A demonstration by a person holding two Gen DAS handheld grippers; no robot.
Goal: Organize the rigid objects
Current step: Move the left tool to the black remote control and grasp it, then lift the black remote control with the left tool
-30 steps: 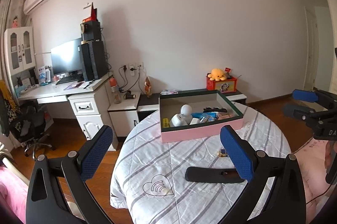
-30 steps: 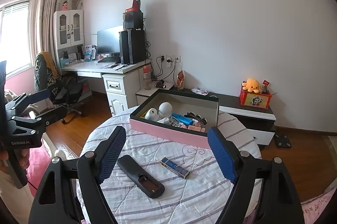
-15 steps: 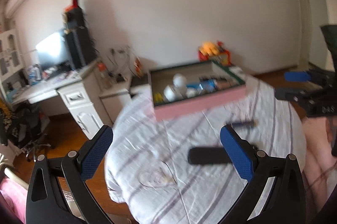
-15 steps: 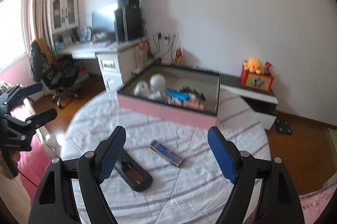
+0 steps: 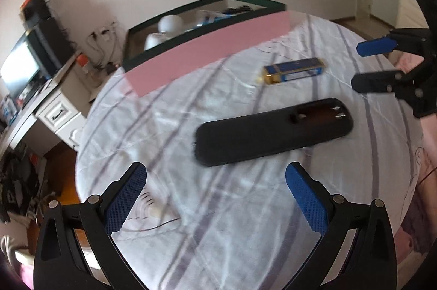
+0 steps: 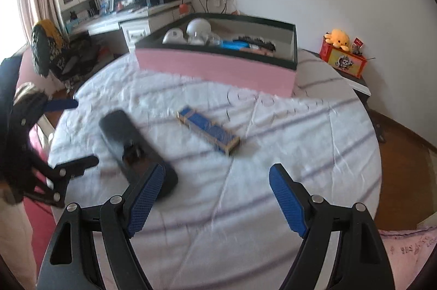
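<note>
A black remote (image 5: 273, 131) (image 6: 136, 148) lies face down on the round table (image 5: 218, 221) (image 6: 245, 221), its battery bay uncovered. Beyond it rests a small blue and gold box (image 5: 295, 71) (image 6: 209, 129). At the table's far side stands a pink box (image 5: 207, 52) (image 6: 215, 69) with a dark green rim, holding white items and other odds. My left gripper (image 5: 215, 175) hovers open just short of the remote. My right gripper (image 6: 217, 175) (image 5: 363, 66) is open too, above the cloth, with the remote by its left finger and the blue box ahead. Nothing is held.
The table wears a white cloth with grey stripes. A white desk (image 6: 142, 20) with a monitor and computer tower stands beyond on the left, an office chair (image 6: 52, 50) beside it. A low cabinet carries a red box and a yellow plush toy (image 6: 338, 37). Wooden floor surrounds the table.
Both grippers have dropped and tilted down toward the table, so remote and blue box now loom larger and closer. The left gripper has also rolled. Both stay open.
</note>
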